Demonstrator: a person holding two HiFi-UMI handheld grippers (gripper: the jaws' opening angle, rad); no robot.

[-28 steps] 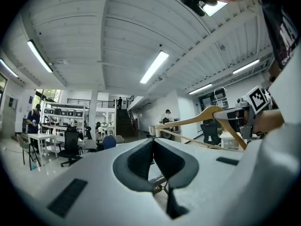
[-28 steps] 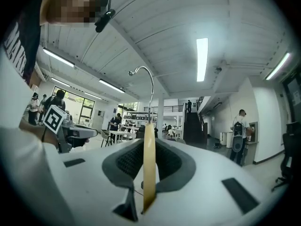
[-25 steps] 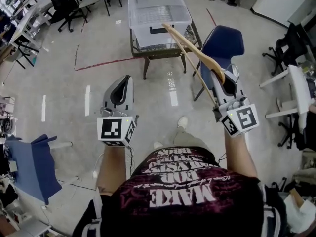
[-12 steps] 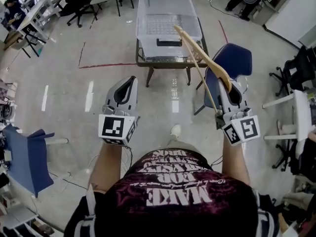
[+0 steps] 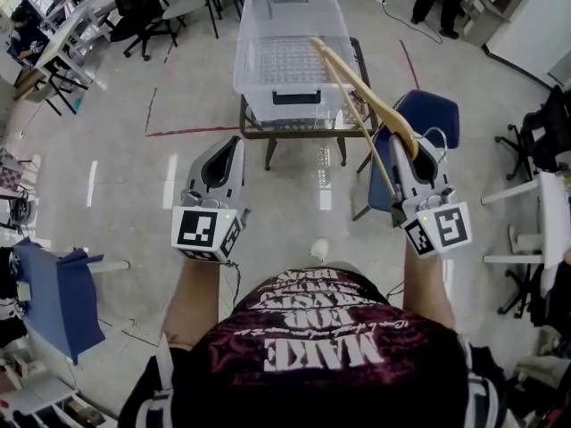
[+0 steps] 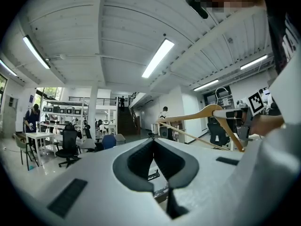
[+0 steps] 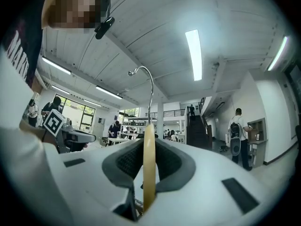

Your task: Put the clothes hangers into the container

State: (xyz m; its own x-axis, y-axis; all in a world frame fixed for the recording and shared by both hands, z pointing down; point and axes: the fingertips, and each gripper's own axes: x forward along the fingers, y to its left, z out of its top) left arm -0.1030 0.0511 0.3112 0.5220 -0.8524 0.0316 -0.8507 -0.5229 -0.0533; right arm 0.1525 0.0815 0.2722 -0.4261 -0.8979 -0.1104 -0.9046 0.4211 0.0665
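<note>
A clear plastic container (image 5: pixel 259 69) stands on a small dark table (image 5: pixel 254 133) ahead of me. My right gripper (image 5: pixel 412 145) is shut on the middle of a wooden clothes hanger (image 5: pixel 357 77). The hanger's far arm reaches over the container's right rim. In the right gripper view the hanger's wood (image 7: pixel 149 166) stands edge-on between the pads, and its metal hook (image 7: pixel 146 84) curves up above. My left gripper (image 5: pixel 227 145) is held level to the left, shut, with nothing in it. Its tips meet (image 6: pixel 153 142) in the left gripper view, where the hanger (image 6: pixel 202 115) shows at the right.
A blue chair (image 5: pixel 430 117) stands right of the table, under my right gripper. Another blue chair (image 5: pixel 53 292) is at the left. Office chairs and desks (image 5: pixel 134 7) fill the far left, and a white desk (image 5: pixel 546 212) is at the right. A red line (image 5: pixel 192 130) marks the floor.
I have come closer to the container, which is now larger and more central. The hanger's far arm now overlaps its right rim. Both grippers keep their pose.
</note>
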